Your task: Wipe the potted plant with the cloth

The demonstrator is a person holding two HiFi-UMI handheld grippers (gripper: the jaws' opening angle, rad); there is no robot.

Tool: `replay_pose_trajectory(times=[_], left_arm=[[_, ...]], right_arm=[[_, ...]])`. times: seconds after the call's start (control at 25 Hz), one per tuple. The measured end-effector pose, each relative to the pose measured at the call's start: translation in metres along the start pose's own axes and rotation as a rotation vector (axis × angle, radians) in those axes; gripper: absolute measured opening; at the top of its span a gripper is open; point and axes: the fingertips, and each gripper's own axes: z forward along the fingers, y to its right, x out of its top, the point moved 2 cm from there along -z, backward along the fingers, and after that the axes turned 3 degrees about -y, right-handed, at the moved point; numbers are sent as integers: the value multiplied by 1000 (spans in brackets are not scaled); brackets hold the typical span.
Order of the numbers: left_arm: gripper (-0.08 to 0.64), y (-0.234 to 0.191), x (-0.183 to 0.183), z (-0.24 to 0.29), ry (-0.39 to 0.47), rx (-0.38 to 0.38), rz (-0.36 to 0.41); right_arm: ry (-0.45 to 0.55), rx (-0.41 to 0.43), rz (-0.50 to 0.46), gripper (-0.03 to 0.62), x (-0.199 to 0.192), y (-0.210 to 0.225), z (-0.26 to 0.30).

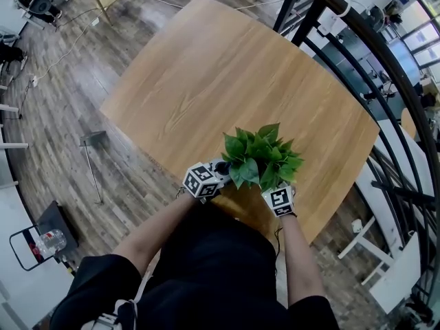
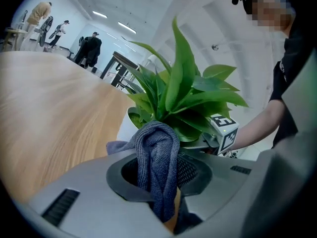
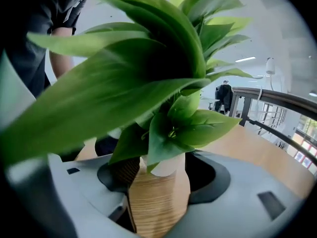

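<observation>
A potted plant [image 1: 261, 158] with broad green leaves stands near the front edge of the wooden table [image 1: 206, 74]. In the left gripper view its white pot [image 2: 130, 129] shows below the leaves. My left gripper [image 2: 158, 168] is shut on a grey-blue knitted cloth [image 2: 154, 150], whose folded top rests against the lower leaves on the plant's left side. My right gripper [image 3: 163, 171] reaches in from the plant's right, its jaws closed on the white pot [image 3: 171, 165] under the foliage [image 3: 148, 73]. In the head view the left gripper [image 1: 218, 172] and right gripper [image 1: 273, 190] flank the plant, and the pot is hidden.
A dark curved railing [image 1: 385, 53] runs along the table's right side. The table's front edge [image 1: 302, 236] lies just below the plant. White benches [image 1: 385, 253] stand at the right, a small trolley [image 1: 41, 243] on the floor at the left. People [image 2: 89, 48] stand far off.
</observation>
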Motion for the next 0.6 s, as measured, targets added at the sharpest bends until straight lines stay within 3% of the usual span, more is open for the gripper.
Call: replay_pose_trajectory(times=[0.24, 0.6], left_arm=[[95, 9, -14, 7, -15, -21, -1], [95, -24, 3, -12, 46, 97, 11]], right_arm=[[-5, 13, -3, 268, 1, -1, 2], [-9, 73, -64, 268, -1, -37, -6]])
